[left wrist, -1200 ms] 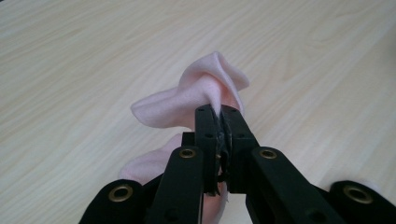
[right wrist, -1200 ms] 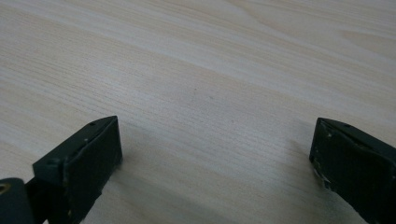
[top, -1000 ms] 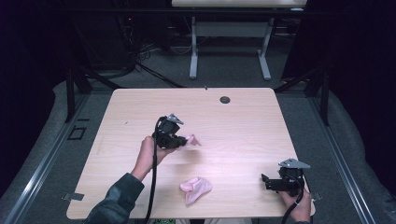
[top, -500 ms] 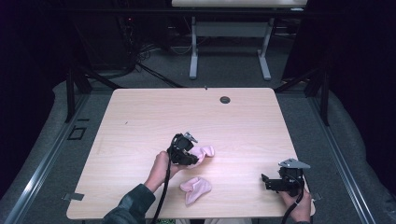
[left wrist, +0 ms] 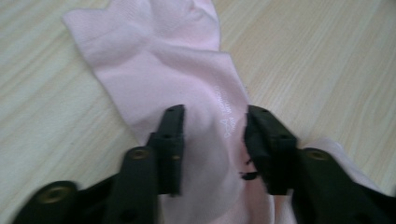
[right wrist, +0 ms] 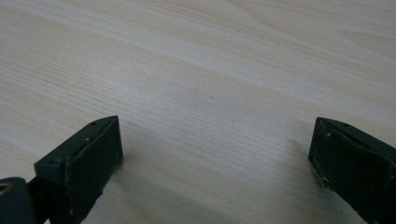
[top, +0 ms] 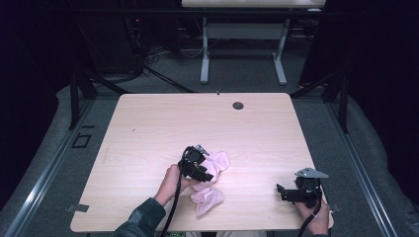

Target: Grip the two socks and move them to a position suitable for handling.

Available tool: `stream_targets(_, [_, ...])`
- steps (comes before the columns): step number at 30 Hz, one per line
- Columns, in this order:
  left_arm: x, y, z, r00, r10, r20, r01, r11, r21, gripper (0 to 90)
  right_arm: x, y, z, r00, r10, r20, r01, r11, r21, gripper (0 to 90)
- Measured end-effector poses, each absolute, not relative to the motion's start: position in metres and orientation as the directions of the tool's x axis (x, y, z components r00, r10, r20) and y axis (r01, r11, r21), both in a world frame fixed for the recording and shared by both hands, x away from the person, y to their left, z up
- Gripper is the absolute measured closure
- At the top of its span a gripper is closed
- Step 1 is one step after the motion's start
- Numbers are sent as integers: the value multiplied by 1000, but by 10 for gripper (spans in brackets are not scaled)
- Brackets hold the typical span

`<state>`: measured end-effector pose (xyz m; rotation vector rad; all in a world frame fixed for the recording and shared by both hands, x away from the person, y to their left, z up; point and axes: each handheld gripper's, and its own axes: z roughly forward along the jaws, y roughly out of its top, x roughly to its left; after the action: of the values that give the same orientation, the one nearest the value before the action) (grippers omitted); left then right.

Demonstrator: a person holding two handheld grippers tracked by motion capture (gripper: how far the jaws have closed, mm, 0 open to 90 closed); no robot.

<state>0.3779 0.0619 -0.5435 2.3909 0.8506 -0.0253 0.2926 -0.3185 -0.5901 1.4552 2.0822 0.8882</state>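
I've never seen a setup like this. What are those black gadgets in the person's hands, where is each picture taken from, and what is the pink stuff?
A person sits at a wooden table and holds a hand-operated gripper in each hand: a black tool with two jaws that pinch. The wide picture comes from a fixed camera above the table. The two close pictures come from small cameras riding on the grippers, looking out along their jaws.

The left gripper is over two pink socks: one sock lies flat between its jaws, which stand slightly apart on either side of the fabric, and the other sock lies beside it, nearer the person. The right gripper waits at the table's right corner, jaws wide open over bare wood, holding nothing.
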Motion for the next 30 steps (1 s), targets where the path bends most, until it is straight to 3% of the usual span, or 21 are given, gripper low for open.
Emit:
stream_targets(2, [374, 69, -536, 787, 586, -194, 582, -601, 548, 356, 292, -319, -589, -356, 935, 7, 655, 244, 715, 46])
stream_targets(10, [359, 90, -521, 766, 626, -149, 586, -584, 561, 215, 293, -315, -584, -339, 941, 5, 697, 248, 673, 38])
stream_targets(17, [343, 112, -520, 733, 666, -138, 614, -561, 556, 194, 278, -292, -566, -327, 940, 94, 703, 176, 689, 36])
stream_targets(21, [336, 118, -529, 723, 670, -165, 635, -552, 541, 233, 267, -262, -554, -398, 911, 107, 689, 220, 691, 74])
stream_targets(22, [333, 119, -536, 718, 671, -184, 646, -544, 535, 256, 265, -251, -550, -441, 882, 166, 690, 216, 691, 98])
stream_targets(25, [330, 119, -541, 717, 669, -196, 653, -545, 526, 273, 263, -239, -546, -467, 860, 203, 693, 214, 688, 123])
stream_targets(30, [322, 117, -549, 715, 662, -225, 660, -534, 529, 306, 261, -210, -541, -533, 823, 196, 688, 287, 667, 175])
